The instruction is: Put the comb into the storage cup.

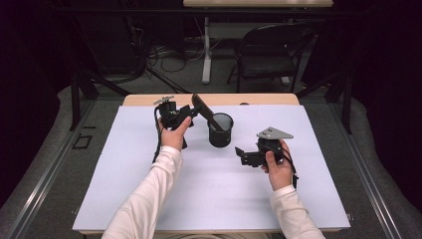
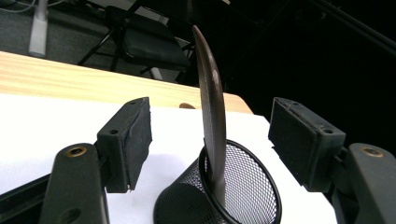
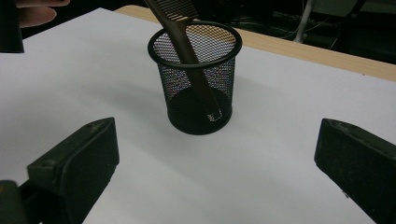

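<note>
Standing in the cup (image 2: 243,196), comb (image 2: 212,107) between open left gripper (image 2: 210,140).

A wooden surface (image 1: 149,99) carries a large white sheet (image 1: 149,199) that covers nearly all of it; bare wood shows as a strip along the far edge. A black mesh cup (image 1: 220,130) stands upright on the sheet, nearer that wooden strip than the near edge and about midway across, with open white sheet all around it.
</note>
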Motion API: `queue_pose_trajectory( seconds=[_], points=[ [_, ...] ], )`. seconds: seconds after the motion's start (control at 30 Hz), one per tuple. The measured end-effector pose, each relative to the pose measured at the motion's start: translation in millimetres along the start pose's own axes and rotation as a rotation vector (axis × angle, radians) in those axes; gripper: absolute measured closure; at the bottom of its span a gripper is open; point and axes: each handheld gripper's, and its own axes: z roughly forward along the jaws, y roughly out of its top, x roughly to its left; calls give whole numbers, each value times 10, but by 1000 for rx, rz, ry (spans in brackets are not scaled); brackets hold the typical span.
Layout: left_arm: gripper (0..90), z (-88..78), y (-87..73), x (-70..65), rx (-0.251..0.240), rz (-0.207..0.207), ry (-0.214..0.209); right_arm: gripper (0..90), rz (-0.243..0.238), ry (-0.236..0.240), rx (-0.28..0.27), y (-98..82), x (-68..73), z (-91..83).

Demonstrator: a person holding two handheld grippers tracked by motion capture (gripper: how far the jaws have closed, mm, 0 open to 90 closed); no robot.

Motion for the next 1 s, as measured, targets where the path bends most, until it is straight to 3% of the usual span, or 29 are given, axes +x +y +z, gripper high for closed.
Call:
queue_pose_trajectory(
  seconds=[0.27,0.4,0.67,1.0],
  points=[
    [250,-30,15,-26,-2,55,38,0,2,-3,1,-1,-7,-3],
    [251,-51,27,-42,4,80,29,0,1,-1,5,-1,-2,-3],
    [277,-125,63,-107,-10,180,61,0,1,-4,3,-1,-1,-2],
    [274,-234,112,-121,-23,229,116,0,0,-5,2,-1,0,-1]
  ],
)
